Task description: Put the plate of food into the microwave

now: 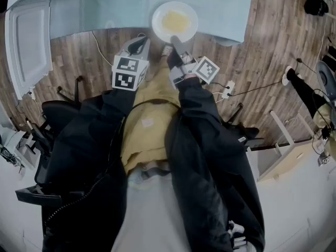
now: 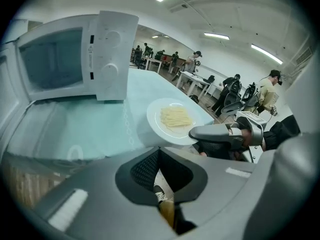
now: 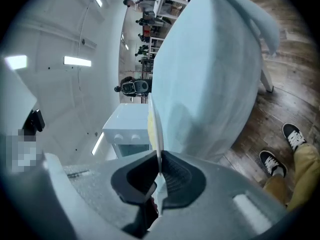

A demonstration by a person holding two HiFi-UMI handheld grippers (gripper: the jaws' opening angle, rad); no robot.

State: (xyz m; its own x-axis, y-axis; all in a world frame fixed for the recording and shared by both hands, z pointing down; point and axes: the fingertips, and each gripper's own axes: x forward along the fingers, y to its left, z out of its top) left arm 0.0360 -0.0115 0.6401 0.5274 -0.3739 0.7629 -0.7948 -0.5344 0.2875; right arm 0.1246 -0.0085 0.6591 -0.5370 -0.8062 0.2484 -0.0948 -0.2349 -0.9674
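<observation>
with the right tool (image 1: 174, 41) clamped on the rim of the plate (image 1: 175, 21) at top centre, at the desk (image 1: 105, 14) edge, hold level to avoid spilling food, steer toward the microwave (image 2: 75, 59) upper left, left tool (image 1: 140, 41) closed, empty.

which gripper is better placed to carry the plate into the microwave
Right: the right gripper is clamped on the near rim of the plate. The left gripper is shut and empty, beside it.
</observation>
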